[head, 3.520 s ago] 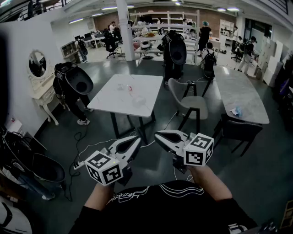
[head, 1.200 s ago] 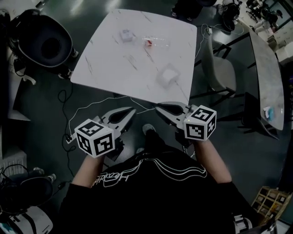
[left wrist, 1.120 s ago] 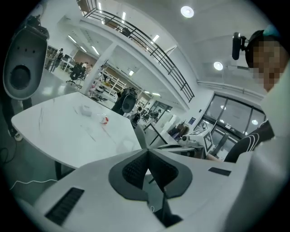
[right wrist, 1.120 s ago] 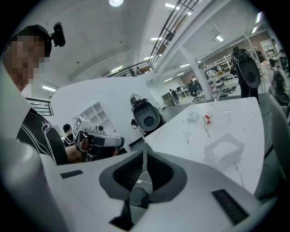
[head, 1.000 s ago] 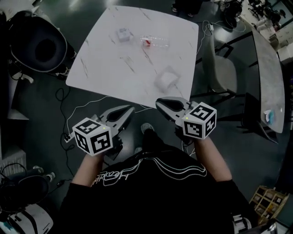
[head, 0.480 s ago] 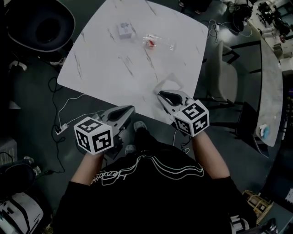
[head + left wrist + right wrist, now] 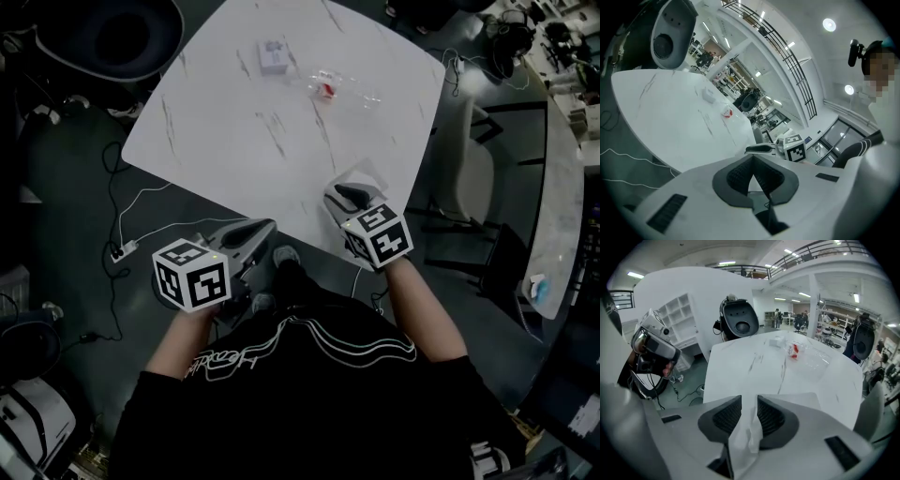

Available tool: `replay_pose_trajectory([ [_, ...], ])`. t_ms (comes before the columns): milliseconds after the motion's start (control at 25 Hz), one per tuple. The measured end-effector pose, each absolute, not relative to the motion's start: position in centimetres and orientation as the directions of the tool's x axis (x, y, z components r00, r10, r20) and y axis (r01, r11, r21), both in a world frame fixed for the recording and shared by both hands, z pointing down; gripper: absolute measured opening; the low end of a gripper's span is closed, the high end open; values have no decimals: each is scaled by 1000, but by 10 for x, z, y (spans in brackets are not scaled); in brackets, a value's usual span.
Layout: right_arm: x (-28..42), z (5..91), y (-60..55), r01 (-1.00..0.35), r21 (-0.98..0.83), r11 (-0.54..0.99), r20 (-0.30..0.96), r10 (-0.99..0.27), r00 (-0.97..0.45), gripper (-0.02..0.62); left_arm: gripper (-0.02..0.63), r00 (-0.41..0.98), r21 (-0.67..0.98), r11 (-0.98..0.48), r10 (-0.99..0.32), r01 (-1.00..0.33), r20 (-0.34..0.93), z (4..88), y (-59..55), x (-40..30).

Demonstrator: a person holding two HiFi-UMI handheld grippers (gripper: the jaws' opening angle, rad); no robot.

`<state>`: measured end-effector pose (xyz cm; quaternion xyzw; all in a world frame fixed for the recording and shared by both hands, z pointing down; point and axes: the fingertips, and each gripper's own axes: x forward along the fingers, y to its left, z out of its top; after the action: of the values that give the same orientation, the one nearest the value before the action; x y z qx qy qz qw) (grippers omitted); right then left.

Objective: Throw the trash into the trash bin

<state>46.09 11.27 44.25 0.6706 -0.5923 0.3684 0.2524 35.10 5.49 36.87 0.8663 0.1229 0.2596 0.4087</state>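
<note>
At the far left stands the black hooded trash bin point(image 7: 94, 58), on the floor off the far-left corner of the white marble-patterned surface point(image 7: 244, 159) and well apart from both grippers. Whatever gets picked up will probably have to be carried across to it.

The left gripper point(image 7: 262, 225) hangs off the near edge of the surface. Its jaws are together with nothing between them, so it seems to be parked out of the way while the other side works.

Farther along, on the far part of the surface, lie a small white box point(image 7: 274, 56) and, just to its right, a clear crumpled plastic wrapper with a red scrap inside point(image 7: 337, 86). Neither is being touched, and both look like later pickups.

The right gripper point(image 7: 339, 192) reaches over the near right part of the surface, its jaws clamped on a crumpled white tissue point(image 7: 361, 176). In the right gripper view a fold of that tissue point(image 7: 746, 437) sits squeezed between the dark ribbed pads and trails back towards the camera, while the rest spreads out beyond the tips. The tissue is thin and limp, so a deep bite like this one is probably what holds it during the carry. A shallow pinch might let it slip out on the way to the bin.
</note>
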Motion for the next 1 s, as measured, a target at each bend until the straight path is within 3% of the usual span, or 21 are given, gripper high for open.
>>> replay_pose_trajectory([
  [400,466,463,114,-990,30,-139,859,-503,97,115,5,844,763,-645,384,-46,375,372,51,331],
  [560,471,465,116,-989,73,-132,870,-475,128,63,6,849,758,-649,364,-64,383,369,49,320],
  [1000,481,456,114,-980,88,-180,829,-533,172,35,6,871,742,-660,291,-116,395,364,38,301],
])
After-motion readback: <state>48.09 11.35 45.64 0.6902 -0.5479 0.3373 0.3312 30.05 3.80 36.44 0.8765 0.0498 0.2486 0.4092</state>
